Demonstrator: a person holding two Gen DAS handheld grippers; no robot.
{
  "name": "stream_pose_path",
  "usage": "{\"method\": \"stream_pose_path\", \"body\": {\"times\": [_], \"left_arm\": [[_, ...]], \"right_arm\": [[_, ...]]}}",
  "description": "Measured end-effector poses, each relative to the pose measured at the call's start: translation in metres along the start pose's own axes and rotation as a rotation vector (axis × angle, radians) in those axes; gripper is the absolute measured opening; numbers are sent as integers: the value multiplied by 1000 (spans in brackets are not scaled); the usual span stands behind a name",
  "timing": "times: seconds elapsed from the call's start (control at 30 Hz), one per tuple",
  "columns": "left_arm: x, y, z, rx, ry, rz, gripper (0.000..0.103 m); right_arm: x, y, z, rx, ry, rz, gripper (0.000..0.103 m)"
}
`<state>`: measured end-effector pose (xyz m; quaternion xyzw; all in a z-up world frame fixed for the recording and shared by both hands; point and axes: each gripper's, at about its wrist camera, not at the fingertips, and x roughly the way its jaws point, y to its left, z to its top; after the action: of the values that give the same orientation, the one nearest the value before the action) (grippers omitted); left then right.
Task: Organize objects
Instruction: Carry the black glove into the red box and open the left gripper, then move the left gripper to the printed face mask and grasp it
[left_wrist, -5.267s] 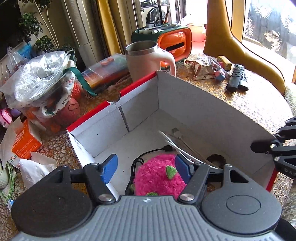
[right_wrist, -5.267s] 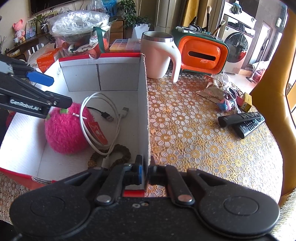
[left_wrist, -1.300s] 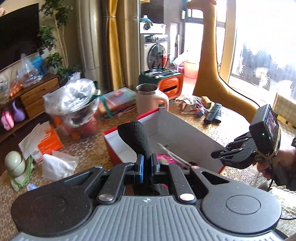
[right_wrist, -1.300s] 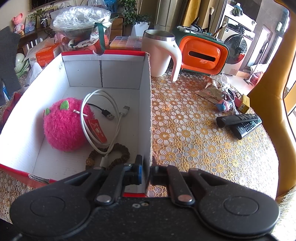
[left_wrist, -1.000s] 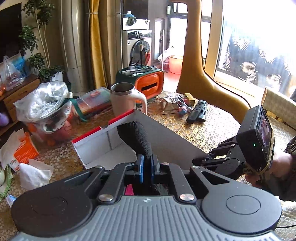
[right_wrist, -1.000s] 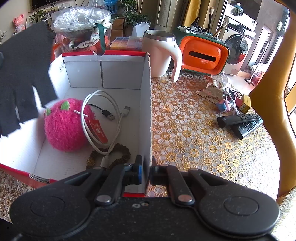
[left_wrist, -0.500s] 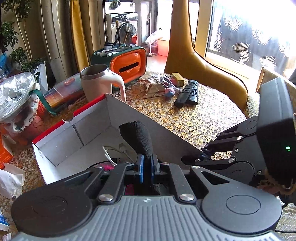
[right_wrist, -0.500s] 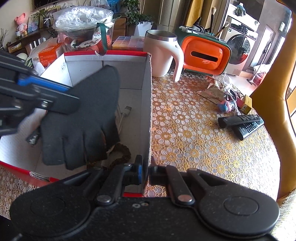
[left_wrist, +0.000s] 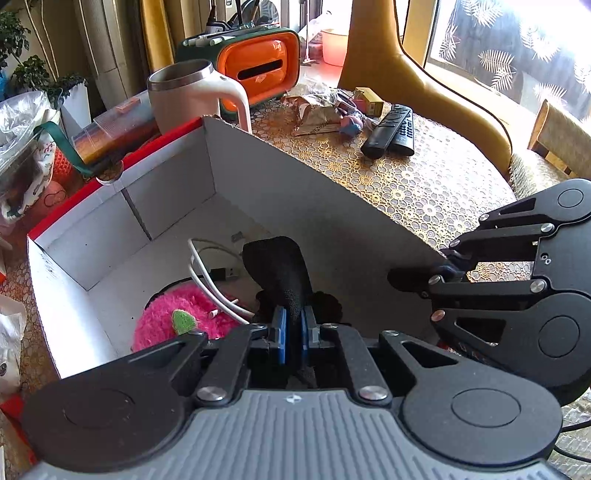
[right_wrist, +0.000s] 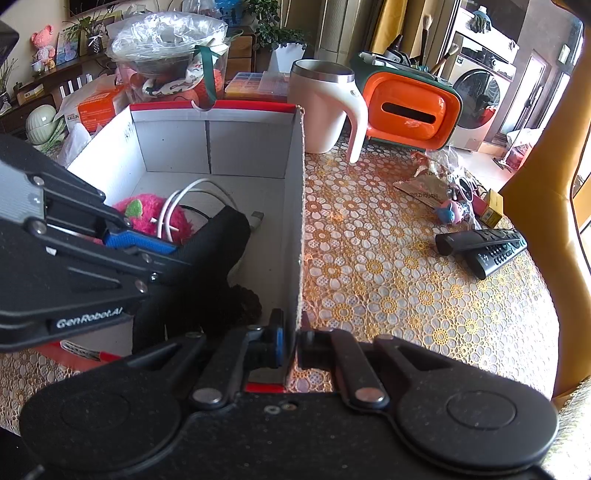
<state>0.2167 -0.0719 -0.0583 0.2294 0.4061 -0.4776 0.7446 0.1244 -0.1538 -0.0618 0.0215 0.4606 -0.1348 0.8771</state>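
My left gripper (left_wrist: 290, 334) is shut on a black glove (left_wrist: 280, 273) and holds it down inside the red-rimmed white box (left_wrist: 258, 181). The right wrist view shows the glove (right_wrist: 210, 258) low in the box (right_wrist: 243, 147), hanging over the box floor. A pink plush ball (left_wrist: 173, 325) and a white cable (left_wrist: 207, 273) lie in the box; a dark bead bracelet (right_wrist: 247, 299) is partly hidden by the glove. My right gripper (right_wrist: 290, 347) is shut on the box's right wall at its near corner.
A white mug (right_wrist: 325, 110), an orange-and-green holder (right_wrist: 410, 107) and a bag-covered basket (right_wrist: 173, 62) stand behind the box. Two black remotes (right_wrist: 484, 247), a snack packet (right_wrist: 424, 184) and small toys lie on the gold-patterned table (right_wrist: 388, 277) right of the box.
My left gripper has carried the black glove from high above the table down into the box. My right gripper has kept its grip on the box wall.
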Motion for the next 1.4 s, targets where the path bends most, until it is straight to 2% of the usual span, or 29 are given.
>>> {"method": "stream_pose_path", "body": {"times": [0.37, 0.47, 0.57, 0.6, 0.63, 0.7, 1.0, 1.1, 1.27, 1.4], "left_arm": [[-6, -2, -6, -2, 5, -1, 10], [-10, -2, -8, -2, 2, 1, 14], [-16, -3, -10, -4, -13, -4, 28], [-20, -3, -11, -2, -21, -2, 35], [-23, -3, -12, 0, -29, -1, 46], [-33, -3, -15, -1, -54, -2, 60], [-84, 12, -33, -28, -125, -20, 63], [-106, 22, -44, -59, -154, -12, 68], [-131, 41, -66, -142, -183, -1, 69], [-152, 61, -87, -198, -211, 31, 79]], "right_arm": [[0, 0, -1, 0, 0, -3, 5], [-1, 0, -1, 1, 1, -3, 5], [-1, 0, -1, 0, 1, -4, 5], [-1, 0, -1, 1, 1, -4, 5], [-1, -1, -1, 2, 1, -5, 5], [-2, -1, -2, 0, 2, -7, 5], [-2, 0, -2, -2, 3, -13, 6], [-2, 0, -2, -2, 3, -13, 6], [-3, 1, -2, -8, 7, -19, 6], [-4, 3, -2, -12, 8, -23, 6]]}}
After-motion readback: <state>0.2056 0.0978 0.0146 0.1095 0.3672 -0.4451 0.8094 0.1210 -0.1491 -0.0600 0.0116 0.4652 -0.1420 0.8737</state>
